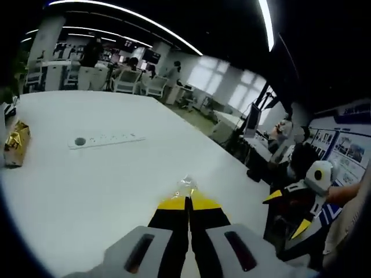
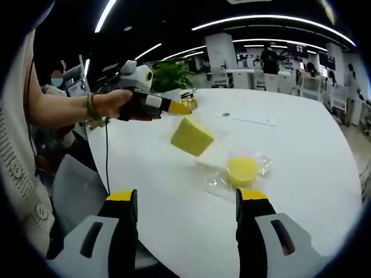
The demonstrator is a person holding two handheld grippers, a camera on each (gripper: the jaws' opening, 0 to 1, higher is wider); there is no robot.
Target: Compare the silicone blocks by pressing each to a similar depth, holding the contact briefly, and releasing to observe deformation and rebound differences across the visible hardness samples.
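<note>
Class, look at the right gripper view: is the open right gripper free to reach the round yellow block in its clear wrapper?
Probably yes. The right gripper is open, the round yellow block lies ahead on the white table, and nothing sits between them.

Grey claw [image 2: 188, 214] bodies, black jaws, yellow tips; green wristband [image 2: 91, 108].

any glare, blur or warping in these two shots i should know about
Left gripper view: fisheye bends the ceiling light strips into arcs, the bright windows wash out, and the white table is evenly lit. Right gripper view: the table edge curves, the yellow block looks soft and slightly blurred, and the clear wrapper around the round yellow sample catches small highlights.
</note>
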